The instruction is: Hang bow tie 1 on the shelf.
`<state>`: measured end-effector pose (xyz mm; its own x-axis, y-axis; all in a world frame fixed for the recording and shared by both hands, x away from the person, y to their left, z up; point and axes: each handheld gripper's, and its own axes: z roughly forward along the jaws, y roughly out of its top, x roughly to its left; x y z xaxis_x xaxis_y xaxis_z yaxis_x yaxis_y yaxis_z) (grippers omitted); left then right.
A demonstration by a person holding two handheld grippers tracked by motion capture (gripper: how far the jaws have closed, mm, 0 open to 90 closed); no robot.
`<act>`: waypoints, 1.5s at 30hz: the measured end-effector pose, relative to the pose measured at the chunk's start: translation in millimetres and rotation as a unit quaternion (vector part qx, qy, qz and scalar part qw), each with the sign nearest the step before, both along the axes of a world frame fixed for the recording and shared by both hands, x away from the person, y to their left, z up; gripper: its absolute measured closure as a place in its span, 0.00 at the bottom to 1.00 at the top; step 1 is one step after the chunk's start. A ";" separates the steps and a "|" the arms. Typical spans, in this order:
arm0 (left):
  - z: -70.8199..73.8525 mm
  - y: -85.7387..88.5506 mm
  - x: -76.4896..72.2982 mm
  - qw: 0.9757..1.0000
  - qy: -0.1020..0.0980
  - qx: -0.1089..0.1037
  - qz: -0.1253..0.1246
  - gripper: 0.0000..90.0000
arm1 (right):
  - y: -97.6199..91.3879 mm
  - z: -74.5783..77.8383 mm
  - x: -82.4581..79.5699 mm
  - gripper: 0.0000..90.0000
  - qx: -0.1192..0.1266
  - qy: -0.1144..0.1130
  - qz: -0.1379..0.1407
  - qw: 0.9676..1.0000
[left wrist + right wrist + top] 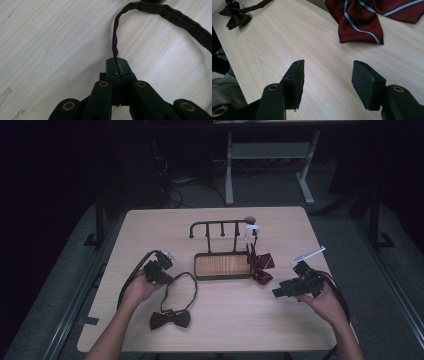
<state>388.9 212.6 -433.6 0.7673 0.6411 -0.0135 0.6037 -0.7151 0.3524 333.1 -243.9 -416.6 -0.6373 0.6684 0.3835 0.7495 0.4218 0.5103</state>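
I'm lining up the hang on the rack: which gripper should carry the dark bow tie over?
Left. The left gripper is shut on the strap of the dark bow tie, just beside the rack. The right gripper is open above bare table, near the striped tie.

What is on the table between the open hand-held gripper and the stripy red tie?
Nothing. In the right gripper view, only bare table lies between the right hand-held gripper and the striped red tie.

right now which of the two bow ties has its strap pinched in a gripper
The plain dark bow tie at the front; the left gripper is shut on its strap. The striped red one by the rack lies untouched.
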 end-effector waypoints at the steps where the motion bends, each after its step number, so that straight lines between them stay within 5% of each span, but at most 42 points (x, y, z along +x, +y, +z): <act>1: 1.2 0.6 -0.5 1.000 -0.001 -0.002 -0.002 1.00 | -0.5 -0.9 0.2 0.48 0.000 0.001 0.001 1.000; 21: 36.3 3.9 -14.4 0.999 -0.031 -0.017 -0.030 1.00 | -7.4 -5.8 1.6 0.47 0.009 0.013 -0.012 1.000; 32: 52.8 10.6 -16.5 0.998 -0.028 -0.043 -0.038 1.00 | -7.0 -7.0 1.8 0.47 0.009 0.015 -0.012 1.000; 45: 69.2 12.7 -20.1 0.997 -0.033 -0.037 -0.052 1.00 | -8.4 -7.0 1.3 0.48 0.008 0.013 -0.015 1.000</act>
